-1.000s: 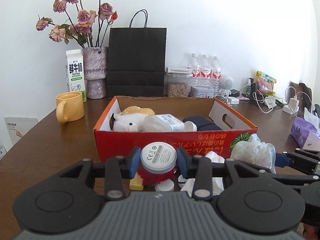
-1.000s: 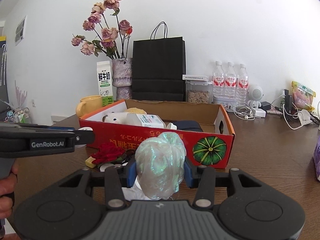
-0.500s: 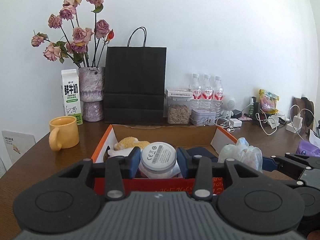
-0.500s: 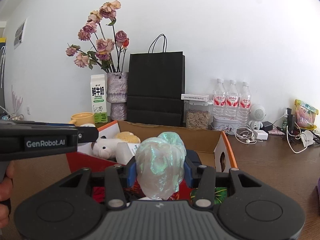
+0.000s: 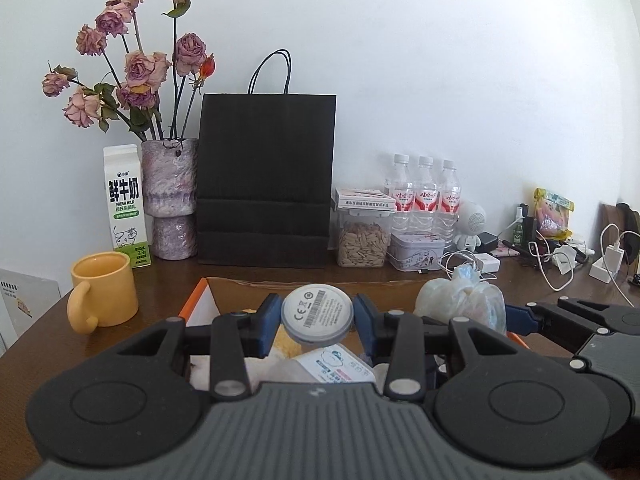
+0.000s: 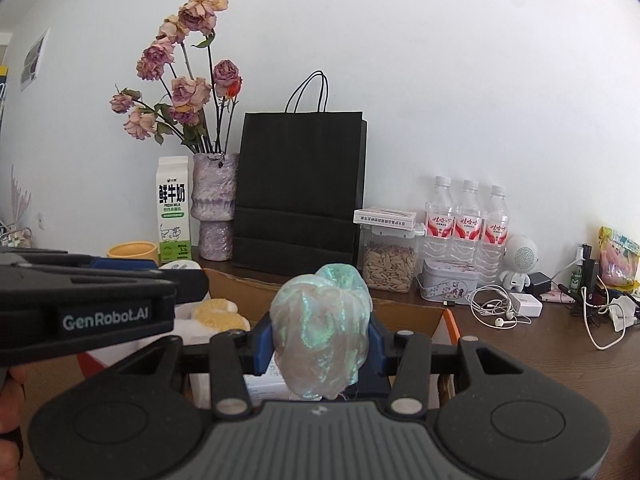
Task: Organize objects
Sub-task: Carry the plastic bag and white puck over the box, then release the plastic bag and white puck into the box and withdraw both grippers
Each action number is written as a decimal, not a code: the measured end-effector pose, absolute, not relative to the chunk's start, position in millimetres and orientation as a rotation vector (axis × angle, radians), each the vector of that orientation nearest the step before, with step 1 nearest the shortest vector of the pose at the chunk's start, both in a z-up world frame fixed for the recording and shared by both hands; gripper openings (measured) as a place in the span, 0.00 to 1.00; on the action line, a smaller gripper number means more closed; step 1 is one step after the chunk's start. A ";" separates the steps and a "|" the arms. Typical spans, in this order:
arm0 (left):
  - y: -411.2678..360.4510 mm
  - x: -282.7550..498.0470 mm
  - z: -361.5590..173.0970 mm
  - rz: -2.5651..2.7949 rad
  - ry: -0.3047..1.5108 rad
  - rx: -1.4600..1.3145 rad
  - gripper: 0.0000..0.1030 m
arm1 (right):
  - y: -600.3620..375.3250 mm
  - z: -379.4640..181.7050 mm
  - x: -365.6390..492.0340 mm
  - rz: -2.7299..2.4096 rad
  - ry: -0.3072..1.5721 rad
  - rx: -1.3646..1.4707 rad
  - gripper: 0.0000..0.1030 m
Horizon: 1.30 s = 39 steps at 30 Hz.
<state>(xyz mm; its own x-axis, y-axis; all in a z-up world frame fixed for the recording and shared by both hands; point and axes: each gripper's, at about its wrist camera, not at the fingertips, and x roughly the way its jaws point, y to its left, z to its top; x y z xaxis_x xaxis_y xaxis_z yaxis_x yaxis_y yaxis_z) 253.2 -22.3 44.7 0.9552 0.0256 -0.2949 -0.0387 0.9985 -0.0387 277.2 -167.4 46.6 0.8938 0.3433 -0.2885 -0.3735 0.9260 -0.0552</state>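
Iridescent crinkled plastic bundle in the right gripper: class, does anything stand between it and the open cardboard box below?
Nothing visible blocks it. The iridescent crinkled plastic bundle hangs over the open cardboard box. The box already holds a white labelled bottle and a yellow plush, so free room is limited.

Left claw (image 5: 317, 318) clamps a round white device (image 5: 317, 313), barcode face toward the lens, above the open cardboard box (image 5: 240, 285); at three o'clock the right claw (image 5: 516, 314) pinches a crinkled white bundle (image 5: 460, 304); yellow mug (image 5: 102, 290) sits on the bench (image 5: 160, 280) at nine o'clock.
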 end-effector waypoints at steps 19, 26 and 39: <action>-19.0 316.7 18.2 0.052 0.355 -0.058 0.40 | -170.8 5.7 347.9 0.325 0.395 -0.072 0.44; -19.0 314.2 14.9 0.078 0.349 -0.067 0.95 | -173.4 4.4 343.4 0.312 0.391 -0.059 0.73; -19.5 307.8 15.5 0.100 0.322 -0.069 1.00 | -176.9 10.0 330.5 0.309 0.359 -0.052 0.95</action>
<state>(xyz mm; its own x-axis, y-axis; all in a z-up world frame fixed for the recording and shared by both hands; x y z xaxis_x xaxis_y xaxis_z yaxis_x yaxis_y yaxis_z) 307.8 -19.5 15.5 0.9436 0.0874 -0.3195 -0.1095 0.9926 -0.0520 330.5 -176.9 10.0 0.8900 0.2880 -0.3535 -0.3063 0.9519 0.0045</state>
